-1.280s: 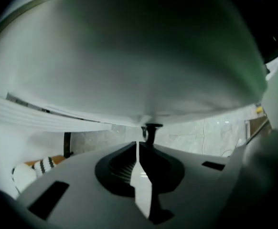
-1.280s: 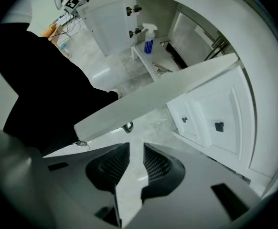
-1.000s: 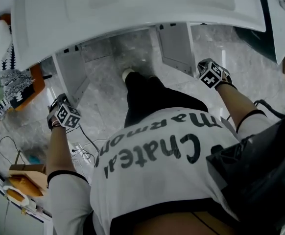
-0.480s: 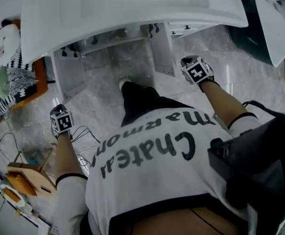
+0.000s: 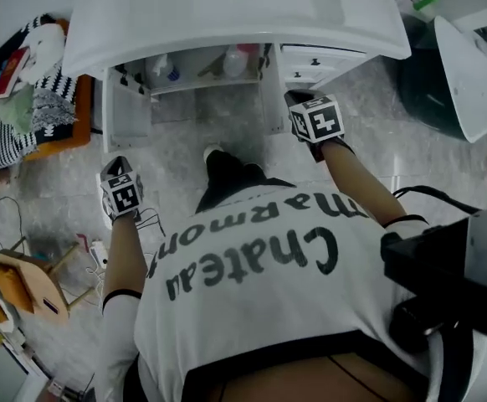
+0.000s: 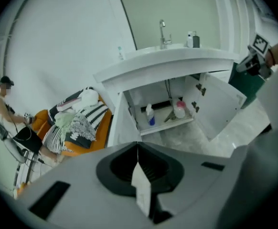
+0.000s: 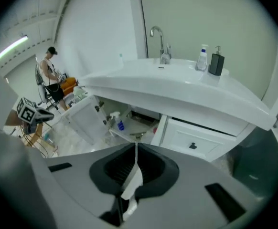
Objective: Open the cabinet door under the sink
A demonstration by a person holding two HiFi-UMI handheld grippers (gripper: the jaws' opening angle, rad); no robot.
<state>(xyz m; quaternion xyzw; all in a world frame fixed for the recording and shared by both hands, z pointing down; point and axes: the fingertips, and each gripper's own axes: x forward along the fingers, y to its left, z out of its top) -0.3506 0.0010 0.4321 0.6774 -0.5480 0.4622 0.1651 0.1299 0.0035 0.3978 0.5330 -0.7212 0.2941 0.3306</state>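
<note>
The white cabinet under the sink [image 5: 227, 11] stands with both doors swung out: the left door [image 5: 126, 115] and the right door [image 5: 270, 90]. Inside, a spray bottle [image 6: 150, 114] and a pink-capped bottle [image 6: 179, 109] sit on the shelf. My left gripper [image 5: 118, 187] hangs over the floor in front of the left door, apart from it, jaws shut and empty [image 6: 138, 144]. My right gripper [image 5: 310, 111] is held beside the right door's outer edge without touching it, also shut on nothing [image 7: 136, 149]. A drawer front [image 7: 191, 140] sits right of the open compartment.
An orange seat piled with clothes [image 5: 34, 82] stands left of the cabinet. A dark bin [image 5: 428, 65] is at the right. A wooden stool [image 5: 34, 279] and cables [image 5: 97, 249] lie on the marble floor at left. A person [image 6: 7, 109] sits far off.
Both grippers have risen and drawn back from the two open doors, the wrists rolling. The head view has lifted, so the shelf with bottles now shows. The doors stay open.
</note>
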